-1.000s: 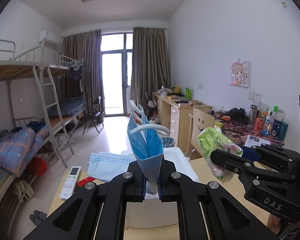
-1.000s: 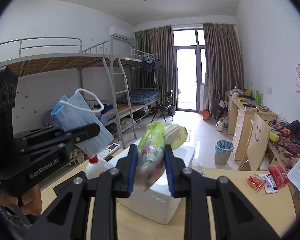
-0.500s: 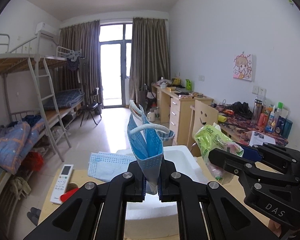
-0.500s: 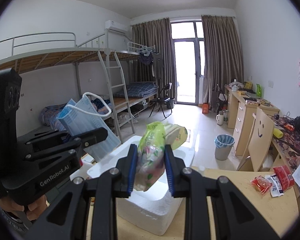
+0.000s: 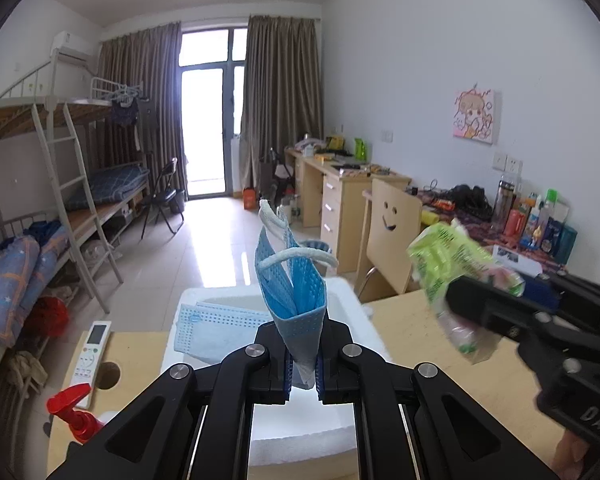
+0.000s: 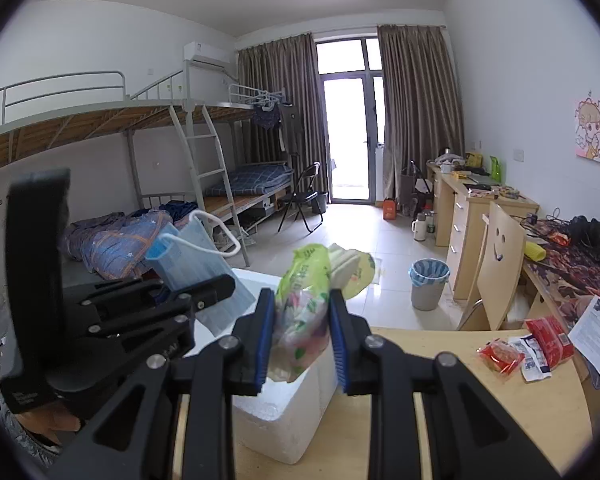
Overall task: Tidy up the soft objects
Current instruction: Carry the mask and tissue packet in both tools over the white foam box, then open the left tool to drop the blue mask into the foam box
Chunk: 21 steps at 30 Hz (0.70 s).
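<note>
My left gripper (image 5: pixel 302 364) is shut on a folded blue face mask (image 5: pixel 292 284) with white ear loops, held upright over a white foam box (image 5: pixel 356 308). A second pale blue mask (image 5: pixel 216 328) lies inside that box. My right gripper (image 6: pixel 300 336) is shut on a green and floral tissue pack (image 6: pixel 308 296), held above the box's corner (image 6: pixel 284 416). In the left wrist view the right gripper (image 5: pixel 456 300) hangs at the right with the pack (image 5: pixel 448 264). In the right wrist view the left gripper (image 6: pixel 224 284) sits at the left with the mask (image 6: pixel 196 256).
The foam box stands on a wooden table (image 5: pixel 412 336). A white remote (image 5: pixel 92 352) and a red spray bottle top (image 5: pixel 72 408) are at its left. Red snack packets (image 6: pixel 520 348) and paper (image 6: pixel 596 332) lie at the table's right. A smiley chair (image 5: pixel 388 228) stands beyond.
The left gripper has moved forward and lower with the mask, closer over the foam box; the red spray top has come into view. The right gripper has hardly moved.
</note>
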{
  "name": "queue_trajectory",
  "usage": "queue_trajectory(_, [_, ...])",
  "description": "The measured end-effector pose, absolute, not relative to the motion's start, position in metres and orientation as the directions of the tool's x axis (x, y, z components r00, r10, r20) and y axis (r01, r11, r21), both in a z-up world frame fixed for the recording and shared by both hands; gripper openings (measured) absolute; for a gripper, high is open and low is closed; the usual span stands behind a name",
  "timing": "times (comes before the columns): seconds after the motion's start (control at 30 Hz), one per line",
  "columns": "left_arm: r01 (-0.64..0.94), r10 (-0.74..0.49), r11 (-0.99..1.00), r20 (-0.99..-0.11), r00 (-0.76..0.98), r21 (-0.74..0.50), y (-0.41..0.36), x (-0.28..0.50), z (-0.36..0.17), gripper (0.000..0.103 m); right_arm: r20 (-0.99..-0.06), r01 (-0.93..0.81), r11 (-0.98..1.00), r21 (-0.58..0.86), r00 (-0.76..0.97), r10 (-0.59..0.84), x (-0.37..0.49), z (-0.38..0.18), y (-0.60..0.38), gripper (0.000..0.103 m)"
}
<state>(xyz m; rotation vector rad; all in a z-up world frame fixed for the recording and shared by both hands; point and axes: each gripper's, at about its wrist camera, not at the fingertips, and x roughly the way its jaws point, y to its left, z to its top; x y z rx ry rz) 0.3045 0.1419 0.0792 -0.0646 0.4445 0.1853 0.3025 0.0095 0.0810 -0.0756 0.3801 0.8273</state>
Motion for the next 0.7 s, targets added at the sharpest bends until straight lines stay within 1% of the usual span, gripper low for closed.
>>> queue_trajectory(0.1, [-0.19, 0.149, 0.981, -0.461, 0.875, -0.044, 0.145, 0.311, 0.073, 0.009, -0.365, -0.732, 0.676, 0.086, 0.609, 0.704, 0.305, 0.082, 0.012, 0.031])
queue_trajectory(0.17, [-0.203, 0.168, 0.979, -0.461, 0.871, -0.026, 0.146, 0.313, 0.071, 0.013, -0.363, -0.726, 0.684, 0.077, 0.618, 0.697, 0.307, 0.084, 0.011, 0.031])
queue_trajectory(0.2, [-0.207, 0.179, 0.978, -0.464, 0.867, -0.009, 0.145, 0.315, 0.07, 0.022, -0.361, -0.723, 0.686, 0.074, 0.622, 0.695, 0.307, 0.085, 0.011, 0.031])
queue_trajectory(0.23, [-0.21, 0.183, 0.978, -0.465, 0.866, -0.006, 0.142, 0.316, 0.069, 0.039, -0.36, -0.722, 0.687, 0.077, 0.622, 0.695, 0.308, 0.085, 0.01, 0.031])
queue_trajectory(0.27, [-0.212, 0.183, 0.977, -0.465, 0.866, -0.008, 0.141, 0.318, 0.068, 0.05, -0.361, -0.723, 0.687, 0.079, 0.622, 0.695, 0.309, 0.086, 0.01, 0.031])
queue_trajectory(0.3, [-0.214, 0.185, 0.977, -0.464, 0.866, -0.009, 0.14, 0.319, 0.068, 0.07, -0.36, -0.722, 0.688, 0.079, 0.623, 0.695, 0.309, 0.086, 0.01, 0.031])
queue_trajectory(0.33, [-0.224, 0.197, 0.975, -0.455, 0.869, -0.006, 0.14, 0.318, 0.069, 0.082, -0.36, -0.718, 0.692, 0.078, 0.627, 0.691, 0.311, 0.087, 0.009, 0.031])
queue_trajectory(0.37, [-0.234, 0.208, 0.972, -0.44, 0.874, -0.006, 0.14, 0.316, 0.069, 0.086, -0.36, -0.715, 0.695, 0.078, 0.629, 0.689, 0.311, 0.087, 0.009, 0.031])
queue_trajectory(0.43, [-0.258, 0.234, 0.966, -0.412, 0.881, -0.001, 0.14, 0.311, 0.072, 0.099, -0.36, -0.71, 0.699, 0.084, 0.633, 0.686, 0.312, 0.087, 0.009, 0.031])
queue_trajectory(0.53, [-0.276, 0.258, 0.961, -0.387, 0.885, 0.01, 0.141, 0.309, 0.075, 0.1, -0.357, -0.706, 0.703, 0.083, 0.638, 0.682, 0.313, 0.087, 0.008, 0.031])
queue_trajectory(0.7, [-0.282, 0.261, 0.959, -0.389, 0.884, 0.003, 0.141, 0.308, 0.076, 0.1, -0.36, -0.702, 0.707, 0.084, 0.64, 0.678, 0.312, 0.086, 0.01, 0.031])
